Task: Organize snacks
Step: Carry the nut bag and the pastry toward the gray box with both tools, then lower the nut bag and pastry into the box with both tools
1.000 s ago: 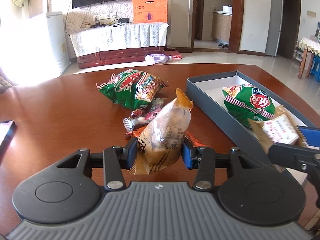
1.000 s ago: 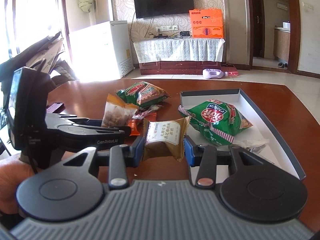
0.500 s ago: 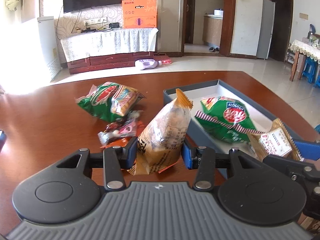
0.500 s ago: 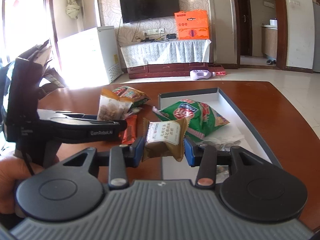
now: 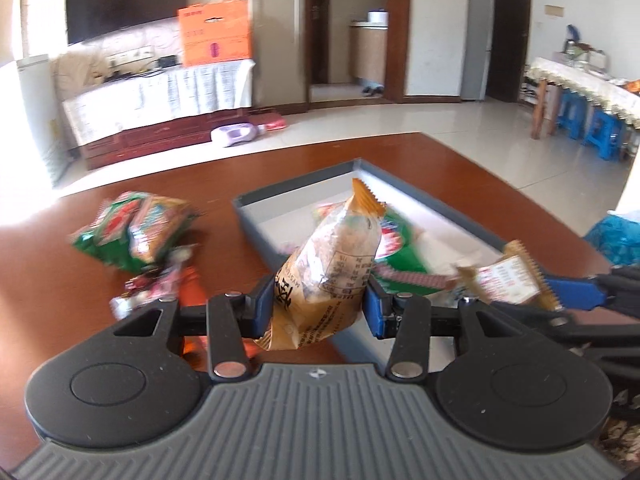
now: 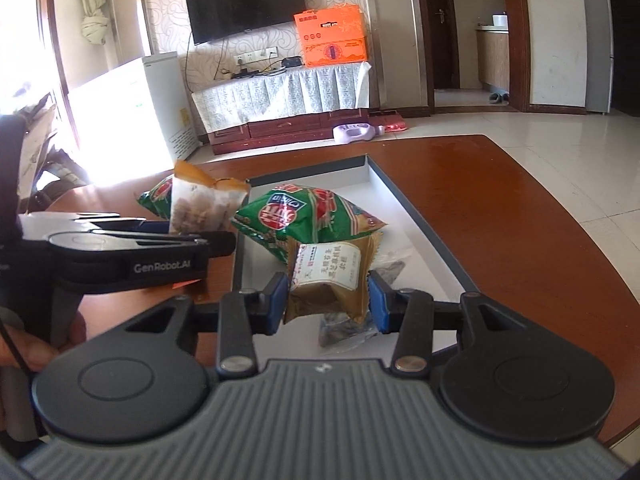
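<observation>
Left gripper (image 5: 320,304) clamps a tan clear-window snack pack (image 5: 332,268), right gripper (image 6: 328,296) a brown labelled packet (image 6: 330,280), both over the grey tray (image 6: 420,220). Left view blurred; labels unreadable.

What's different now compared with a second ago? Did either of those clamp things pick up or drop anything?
Both have carried their packets sideways toward the grey box. The right gripper now holds its brown packet over the box; the left gripper brings its clear packet up to the box's near edge. Nothing was picked up or dropped. The green bag in the box and the snacks on the table stayed put.
</observation>
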Available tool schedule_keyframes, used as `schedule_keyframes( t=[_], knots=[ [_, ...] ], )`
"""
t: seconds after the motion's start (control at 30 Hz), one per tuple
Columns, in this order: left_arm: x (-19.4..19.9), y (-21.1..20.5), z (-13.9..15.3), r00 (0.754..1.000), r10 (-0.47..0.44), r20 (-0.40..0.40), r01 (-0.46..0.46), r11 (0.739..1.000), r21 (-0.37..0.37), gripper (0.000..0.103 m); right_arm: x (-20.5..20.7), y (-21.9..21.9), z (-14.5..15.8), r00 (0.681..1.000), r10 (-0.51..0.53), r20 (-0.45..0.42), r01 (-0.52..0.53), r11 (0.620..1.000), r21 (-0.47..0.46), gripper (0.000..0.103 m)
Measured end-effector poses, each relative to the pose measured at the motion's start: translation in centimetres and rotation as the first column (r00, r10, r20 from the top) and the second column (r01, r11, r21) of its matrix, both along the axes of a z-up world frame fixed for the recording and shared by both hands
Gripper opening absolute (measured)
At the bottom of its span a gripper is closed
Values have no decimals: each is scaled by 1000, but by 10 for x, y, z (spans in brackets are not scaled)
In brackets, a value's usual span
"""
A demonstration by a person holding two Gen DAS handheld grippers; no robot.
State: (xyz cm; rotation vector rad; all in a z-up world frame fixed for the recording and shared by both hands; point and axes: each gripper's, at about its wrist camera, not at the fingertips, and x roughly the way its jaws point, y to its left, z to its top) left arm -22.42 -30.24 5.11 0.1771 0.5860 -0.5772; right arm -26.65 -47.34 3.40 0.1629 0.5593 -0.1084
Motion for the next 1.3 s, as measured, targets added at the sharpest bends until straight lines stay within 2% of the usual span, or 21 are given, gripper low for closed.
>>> schedule_keyframes(
  t=[0.23, 0.57, 0.83, 1.3],
  knots=[
    [-7, -32, -8, 997, -73, -29, 73, 997, -3, 51, -6, -13, -2, 999, -42, -2, 42, 999, 10, 45],
    [20, -57, -22, 998, -53, -27, 54, 998, 36, 51, -9, -14, -4, 999, -38, 3, 38, 999, 10, 45],
    [50, -65, -20, 999, -30, -15, 30, 1000, 6, 51, -7, -14, -5, 1000, -16, -5, 16, 1000, 4, 45],
    [53, -73, -21, 999, -45, 0, 45, 999, 11, 51, -2, -11, -4, 1000, 2, -12, -2, 1000, -4, 45]
  ],
)
